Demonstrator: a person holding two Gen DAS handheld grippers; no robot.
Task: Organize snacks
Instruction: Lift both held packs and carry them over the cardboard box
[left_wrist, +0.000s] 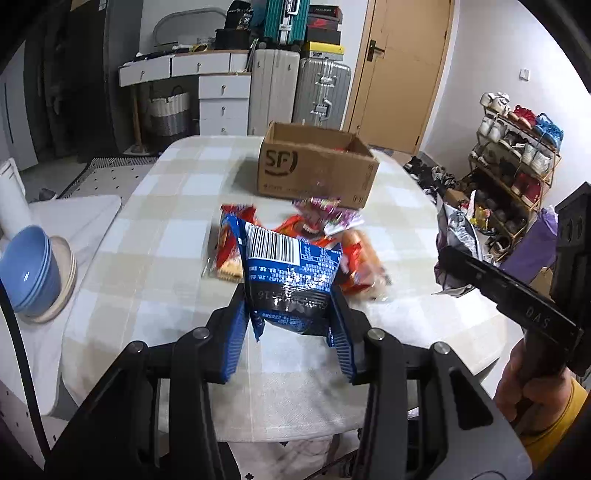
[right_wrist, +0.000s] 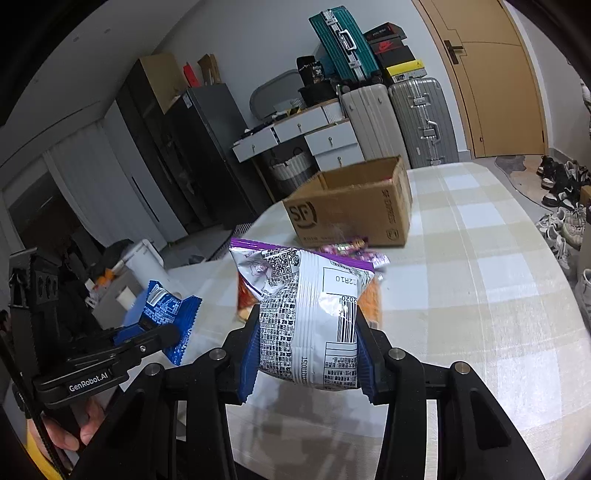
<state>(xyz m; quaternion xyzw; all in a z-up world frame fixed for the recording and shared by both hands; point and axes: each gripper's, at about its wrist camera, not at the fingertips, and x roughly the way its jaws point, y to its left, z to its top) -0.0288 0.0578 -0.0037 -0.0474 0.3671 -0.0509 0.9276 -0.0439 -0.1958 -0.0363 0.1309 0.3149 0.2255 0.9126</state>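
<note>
My left gripper (left_wrist: 291, 325) is shut on a blue snack bag (left_wrist: 291, 273) with a barcode, held above the checked table (left_wrist: 166, 206). In the right wrist view that same bag (right_wrist: 166, 310) shows at the left, in the left gripper (right_wrist: 177, 332). My right gripper (right_wrist: 306, 350) is shut on a silver and purple snack bag (right_wrist: 310, 314). Beyond both lies a pile of red and orange snack packs (left_wrist: 332, 236), with a purple pack (right_wrist: 347, 249) at its far side. An open cardboard box (left_wrist: 317, 166) marked SF stands behind the pile; this box (right_wrist: 351, 206) has something red inside.
Blue bowls (left_wrist: 29, 266) stacked on plates sit on a side surface at the left. Suitcases (left_wrist: 299, 88), white drawers and a door stand behind the table. A shoe rack (left_wrist: 517, 158) is at the right. A hand (left_wrist: 532, 380) holds the right gripper's handle.
</note>
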